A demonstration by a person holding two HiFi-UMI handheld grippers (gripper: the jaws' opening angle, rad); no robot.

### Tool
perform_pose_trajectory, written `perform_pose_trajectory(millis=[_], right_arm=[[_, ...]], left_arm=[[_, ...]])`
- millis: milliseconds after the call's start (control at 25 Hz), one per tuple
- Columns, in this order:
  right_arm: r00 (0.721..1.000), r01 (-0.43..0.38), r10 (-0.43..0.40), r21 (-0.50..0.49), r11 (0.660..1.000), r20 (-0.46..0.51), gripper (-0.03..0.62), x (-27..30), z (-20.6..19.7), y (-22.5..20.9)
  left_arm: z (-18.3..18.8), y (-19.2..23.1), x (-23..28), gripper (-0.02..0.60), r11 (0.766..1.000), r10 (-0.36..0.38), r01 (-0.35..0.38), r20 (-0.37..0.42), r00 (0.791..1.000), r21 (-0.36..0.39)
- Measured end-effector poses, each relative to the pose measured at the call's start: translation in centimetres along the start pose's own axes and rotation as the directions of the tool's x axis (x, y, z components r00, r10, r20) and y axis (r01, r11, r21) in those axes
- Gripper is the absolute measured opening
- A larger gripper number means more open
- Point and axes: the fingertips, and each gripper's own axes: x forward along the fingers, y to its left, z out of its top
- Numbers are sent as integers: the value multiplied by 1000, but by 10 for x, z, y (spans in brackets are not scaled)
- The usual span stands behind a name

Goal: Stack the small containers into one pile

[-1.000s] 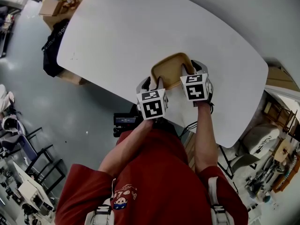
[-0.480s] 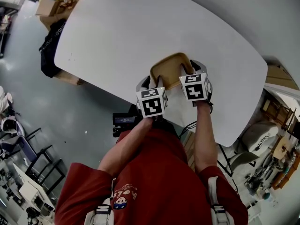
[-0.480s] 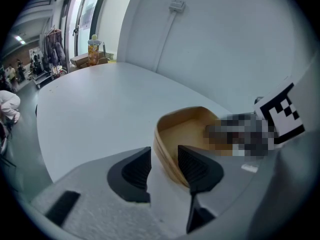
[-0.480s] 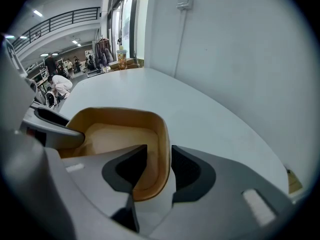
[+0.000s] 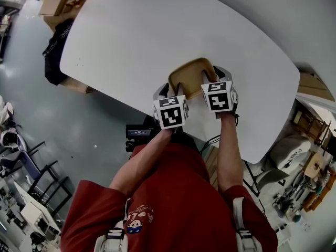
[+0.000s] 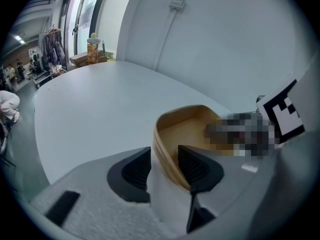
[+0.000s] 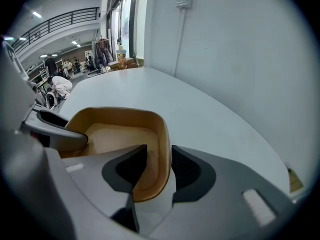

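Tan container [image 5: 190, 73] sits on the white table [image 5: 157, 30], at the edge nearest the person. It is upright with its mouth up and looks empty inside.

Left gripper [image 5: 169, 92] is at the container's left near corner. In the left gripper view [image 6: 162, 166] the container [image 6: 187, 129] has its wall standing between the jaws, one pad outside and one inside. A strip of table shows between the outer pad and the wall, so the jaws are apart and not clamped. Thin parallel lines run along the wall's outer face. Can't tell whether several containers are nested.

Right gripper [image 5: 215, 76] is at the container's right near corner. In the right gripper view [image 7: 157, 169] the rim of the container [image 7: 120, 134] passes between the jaws. The outer pad is close against the wall and the inner pad stands off it over the container floor. Jaws are apart, with no squeeze seen.

Both grippers tilt steeply down toward the container, their marker cubes side by side just on its near side. The left gripper's finger [image 7: 55, 131] shows at the container's far rim in the right gripper view.

Beyond the container the tabletop is bare up to a cardboard box [image 5: 58, 1] past its far end.
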Motion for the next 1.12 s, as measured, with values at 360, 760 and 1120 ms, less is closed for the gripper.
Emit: perform_pose_trajectory(millis=[360, 760, 1120], right_arm=[[1000, 1, -1, 9, 1000, -4, 155, 0, -1, 1], [1000, -2, 2, 26, 1000, 12, 166, 4, 1, 2], [999, -2, 1, 32, 999, 33, 179, -4, 2, 3]], left_arm=[[-1, 3, 1, 213, 1000, -19, 19, 10, 1000, -23], [-1, 5, 1, 235, 999, -34, 34, 15, 999, -17], [3, 7, -6, 244, 999, -33, 33, 44, 998, -9]])
